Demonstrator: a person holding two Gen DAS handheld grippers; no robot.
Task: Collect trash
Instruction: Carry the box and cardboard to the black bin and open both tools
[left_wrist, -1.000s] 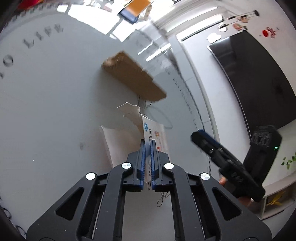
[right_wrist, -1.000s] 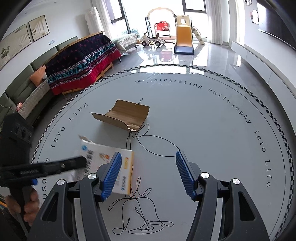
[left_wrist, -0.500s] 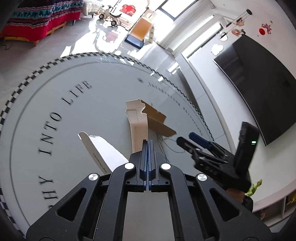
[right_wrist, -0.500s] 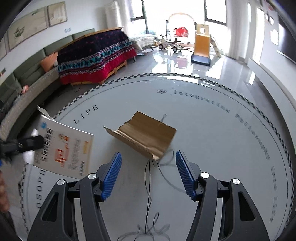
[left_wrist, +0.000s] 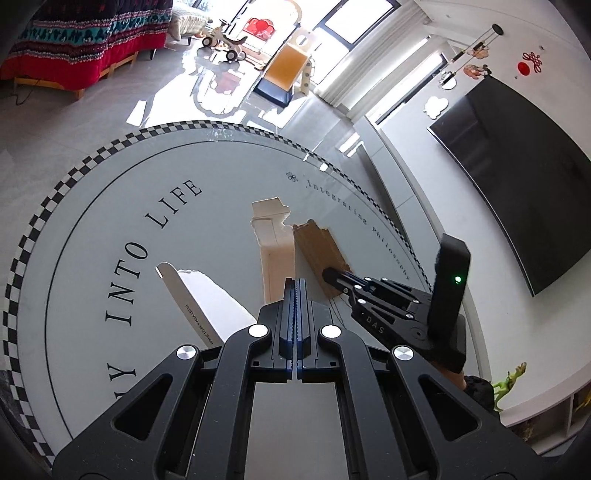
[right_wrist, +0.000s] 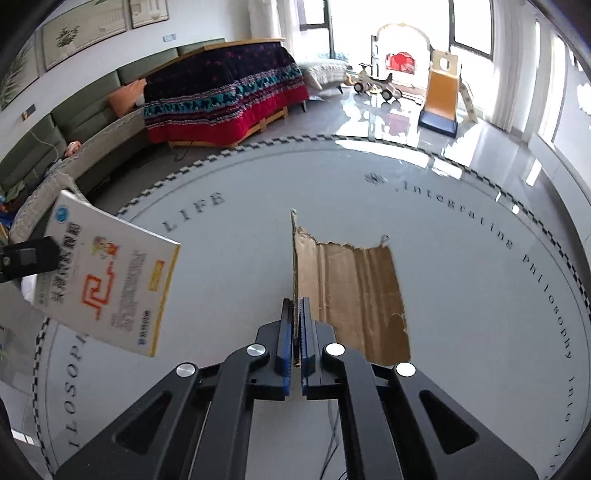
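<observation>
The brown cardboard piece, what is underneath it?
Under the brown cardboard piece lies the round grey floor mat, with a thin black wire trailing near its close end. The mat directly beneath the cardboard is covered.

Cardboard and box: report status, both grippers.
Left gripper shut on white box, lifted. Right gripper jaws just closed on cardboard edge. Black string trails below; nothing blocking.

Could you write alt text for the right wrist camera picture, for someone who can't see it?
The right gripper, its jaws just closed, pinches the edge of a torn brown cardboard piece above a round grey floor mat with printed lettering. At left, the other gripper holds up a flattened white printed box.
</observation>
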